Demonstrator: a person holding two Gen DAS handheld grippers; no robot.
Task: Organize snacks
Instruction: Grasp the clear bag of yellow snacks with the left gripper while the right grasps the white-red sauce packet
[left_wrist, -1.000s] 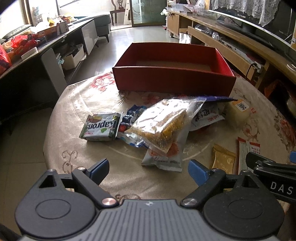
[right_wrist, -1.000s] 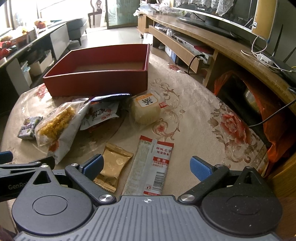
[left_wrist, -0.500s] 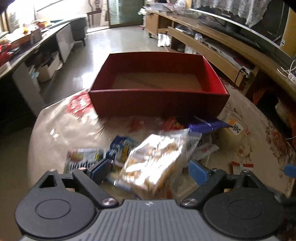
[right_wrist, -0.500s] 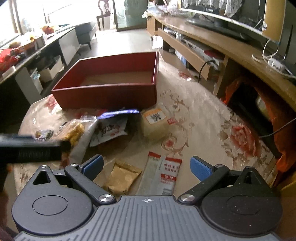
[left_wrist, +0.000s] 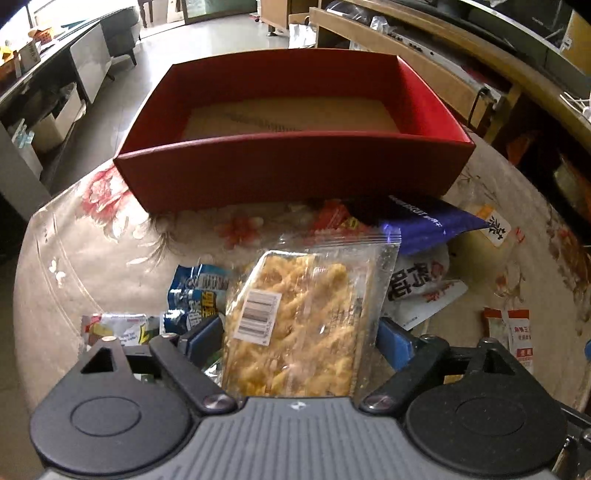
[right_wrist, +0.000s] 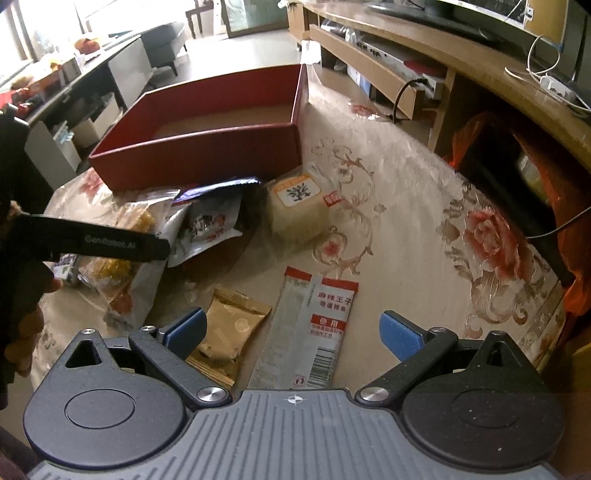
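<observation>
Home living room: sofa (right_wrist: 168, 40), TV console (right_wrist: 461, 62), flowered tablecloth (right_wrist: 424, 206).

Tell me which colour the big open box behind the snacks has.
The box is dark red outside, with a brown cardboard floor; the left wrist view shows it best.

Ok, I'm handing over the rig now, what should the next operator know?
Left hand-held gripper: jaws have just been closing around the clear bag of yellow twists; a firm grip isn't confirmed.
Right hand-held gripper: open, holding nothing, above the gold packet and red-and-white sachet.
Red box: nothing in it yet.
Left to do: move every snack on the table into the box.
</observation>
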